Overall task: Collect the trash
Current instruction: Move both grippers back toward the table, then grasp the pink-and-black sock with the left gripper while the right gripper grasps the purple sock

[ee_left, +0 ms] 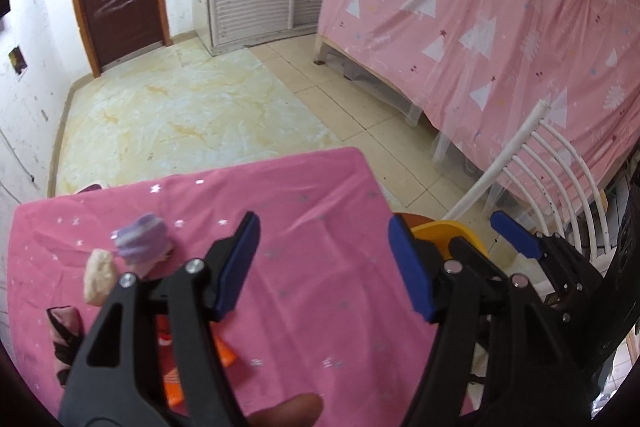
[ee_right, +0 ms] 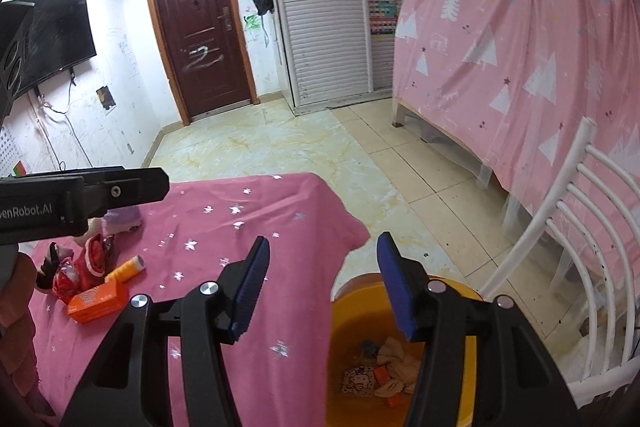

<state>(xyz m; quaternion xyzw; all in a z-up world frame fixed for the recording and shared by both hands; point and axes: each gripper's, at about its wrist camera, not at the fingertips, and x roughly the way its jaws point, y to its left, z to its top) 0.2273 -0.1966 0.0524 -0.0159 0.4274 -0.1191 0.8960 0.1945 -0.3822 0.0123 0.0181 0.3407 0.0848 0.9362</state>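
Note:
A table with a pink star cloth (ee_left: 304, 239) (ee_right: 224, 227) carries trash at its left side: a purple rolled item (ee_left: 140, 238), a cream scrap (ee_left: 98, 277), an orange box (ee_right: 97, 301), an orange thread spool (ee_right: 127, 269) and red wrappers (ee_right: 90, 259). A yellow bin (ee_right: 360, 311) stands on the floor right of the table and holds crumpled scraps (ee_right: 394, 363). My left gripper (ee_left: 324, 263) is open and empty above the table. My right gripper (ee_right: 320, 285) is open and empty above the bin's edge; its blue pad shows in the left wrist view (ee_left: 516, 233).
A white slatted chair (ee_right: 576, 227) stands right of the bin. A bed draped in pink tree-print cloth (ee_left: 480, 7) fills the right side. A dark brown door (ee_right: 200, 35), a white louvred wardrobe (ee_right: 320, 7) and a wall TV (ee_right: 52, 35) are at the back.

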